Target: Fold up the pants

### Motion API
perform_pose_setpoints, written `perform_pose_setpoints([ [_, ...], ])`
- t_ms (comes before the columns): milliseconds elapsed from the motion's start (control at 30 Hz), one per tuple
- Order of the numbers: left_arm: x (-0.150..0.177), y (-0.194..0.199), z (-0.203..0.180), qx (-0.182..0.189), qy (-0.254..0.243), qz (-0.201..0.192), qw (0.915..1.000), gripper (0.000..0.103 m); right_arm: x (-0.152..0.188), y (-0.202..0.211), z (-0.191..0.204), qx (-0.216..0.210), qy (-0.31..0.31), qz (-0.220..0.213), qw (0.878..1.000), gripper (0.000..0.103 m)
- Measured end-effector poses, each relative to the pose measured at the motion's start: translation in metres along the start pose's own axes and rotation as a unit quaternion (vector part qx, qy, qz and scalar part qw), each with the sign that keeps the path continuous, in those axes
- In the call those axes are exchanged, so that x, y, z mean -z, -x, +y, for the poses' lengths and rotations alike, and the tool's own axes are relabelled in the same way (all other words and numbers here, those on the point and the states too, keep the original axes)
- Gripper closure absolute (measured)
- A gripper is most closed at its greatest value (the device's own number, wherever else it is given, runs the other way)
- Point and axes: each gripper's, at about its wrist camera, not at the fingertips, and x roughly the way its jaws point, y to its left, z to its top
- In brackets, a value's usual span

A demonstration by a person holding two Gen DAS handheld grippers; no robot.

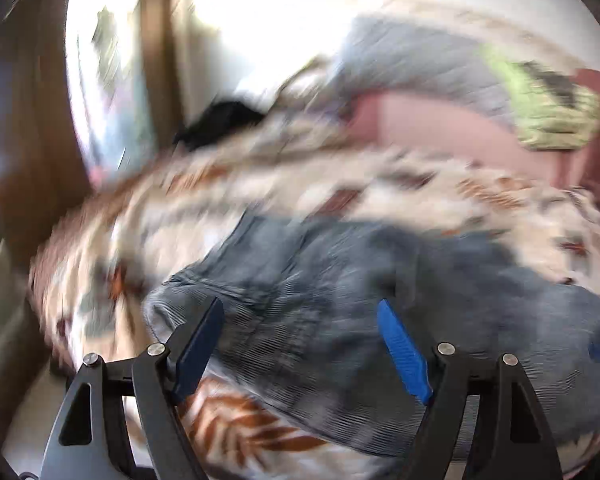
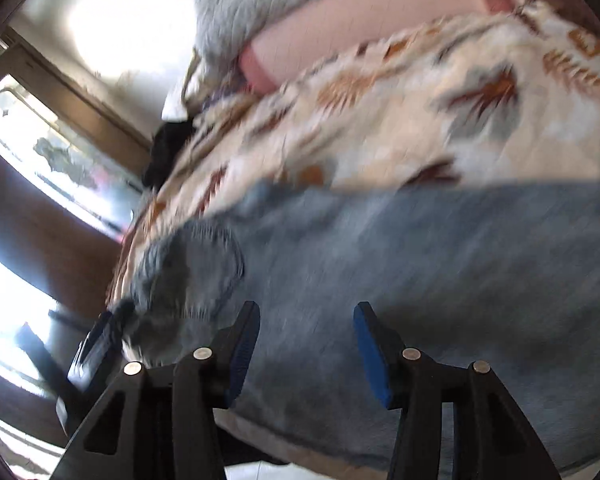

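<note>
Blue denim pants (image 1: 340, 304) lie on a bed covered by a cream blanket with rust and grey leaf print (image 1: 260, 184). Both views are blurred by motion. My left gripper (image 1: 300, 312) is open above the denim, its blue pads wide apart with nothing pinched between them. In the right wrist view the pants (image 2: 420, 264) fill the lower half, with a rounded bunched end (image 2: 188, 272) at the left. My right gripper (image 2: 306, 316) is open over the cloth, and its pads press on nothing. The other gripper's blue pad (image 2: 100, 336) shows at the pants' left end.
At the head of the bed lie a grey quilted pillow (image 1: 412, 60), a pink pillow (image 1: 432, 124) and a green patterned cushion (image 1: 548, 112). A black item (image 1: 216, 120) sits at the bed's far edge. Bright windows with brown frames (image 2: 52, 152) stand to the left.
</note>
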Motion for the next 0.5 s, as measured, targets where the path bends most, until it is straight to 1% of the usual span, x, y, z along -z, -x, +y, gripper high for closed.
perform_pose_setpoints([
  [33, 0.002, -0.021, 0.003, -0.024, -0.002, 0.051, 0.9984, 0.023, 0.005, -0.009, -0.002, -0.007, 0.001, 0.015, 1.0, 0.05],
  [67, 0.005, -0.033, 0.004, -0.031, -0.008, 0.078, 0.9964, 0.019, 0.01, -0.019, -0.002, -0.006, 0.004, 0.035, 0.999, 0.05],
  [100, 0.006, -0.037, 0.004, -0.029, -0.008, 0.083, 0.9961, 0.018, 0.014, -0.03, -0.003, 0.005, 0.012, 0.049, 0.999, 0.05],
  [133, 0.008, -0.032, 0.004, -0.034, -0.015, 0.067, 0.9971, 0.016, 0.018, -0.032, -0.002, 0.007, 0.028, 0.041, 0.999, 0.05],
  [200, 0.01, -0.031, 0.0, -0.043, -0.033, 0.063, 0.9965, 0.015, 0.02, -0.033, 0.006, 0.02, 0.069, 0.042, 0.997, 0.05],
  [267, 0.011, -0.03, -0.001, -0.047, -0.035, 0.061, 0.9964, 0.015, 0.024, -0.034, 0.011, 0.033, 0.103, 0.044, 0.993, 0.05],
  [367, 0.012, -0.031, 0.002, -0.045, -0.022, 0.069, 0.9963, 0.014, 0.023, -0.035, 0.011, 0.036, 0.102, 0.044, 0.993, 0.049],
  [500, 0.009, -0.03, 0.0, -0.055, -0.009, 0.078, 0.9954, 0.014, 0.018, -0.039, 0.012, 0.03, 0.092, 0.052, 0.994, 0.043],
])
